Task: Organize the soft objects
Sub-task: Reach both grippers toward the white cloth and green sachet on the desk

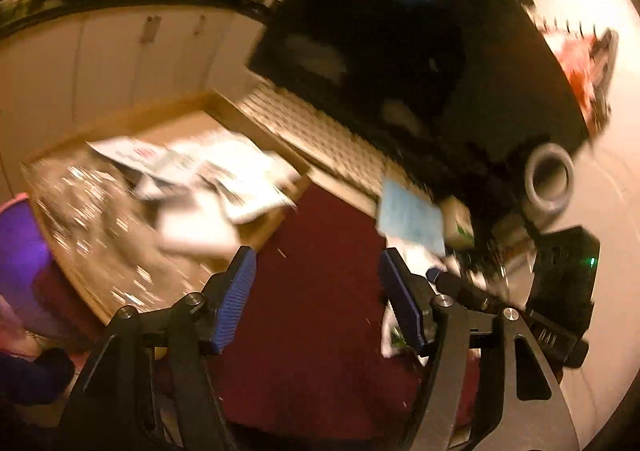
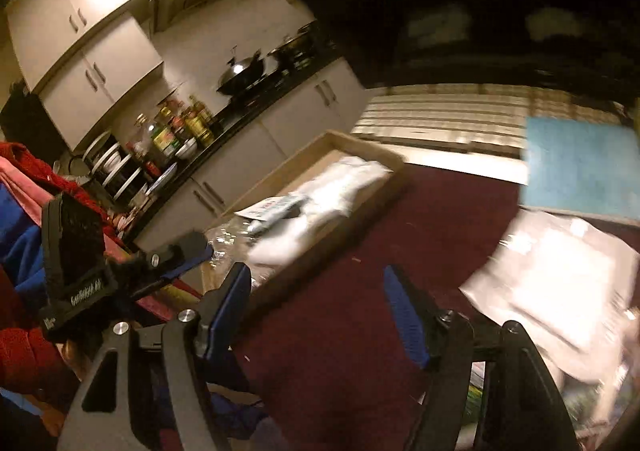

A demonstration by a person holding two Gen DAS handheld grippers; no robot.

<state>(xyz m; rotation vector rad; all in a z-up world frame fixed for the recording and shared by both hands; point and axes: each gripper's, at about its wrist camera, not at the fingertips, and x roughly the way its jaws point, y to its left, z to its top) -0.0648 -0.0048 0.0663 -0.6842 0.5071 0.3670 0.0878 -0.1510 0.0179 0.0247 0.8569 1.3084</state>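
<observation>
Two blurred fisheye views, dim warm light, both looking down over a dark red cloth-covered surface (image 1: 320, 291). Left gripper (image 1: 316, 287), blue ribbed pads, jaws spread wide w/ nothing between them, only red cloth below. Right gripper (image 2: 316, 303) likewise wide open & empty above the red cloth. A shallow wooden tray (image 1: 276, 139) sits toward the surface's far-left side; in it lie soft white plastic packets (image 1: 224, 179), piled loosely, some printed, plus a crinkly clear wrapper (image 1: 92, 211) w/ speckled glints at the tray's near end. In the right wrist view the same tray (image 2: 360, 151) holds the pale packets (image 2: 340, 187). More soft packets lie loose on the cloth's right side: a big pale bag (image 2: 560, 283) just beside the right gripper's right finger. A light blue flat pad (image 2: 580, 167) rests at the cloth's far-right edge, seen also from the left wrist (image 1: 412, 215). A grey tape roll (image 1: 548, 179) stands further right. Behind, a kitchen counter (image 2: 256, 111) w/ a wok (image 2: 240, 75) & sauce bottles (image 2: 180, 127). A person's red sleeve (image 2: 24, 351) shows at left edge.
</observation>
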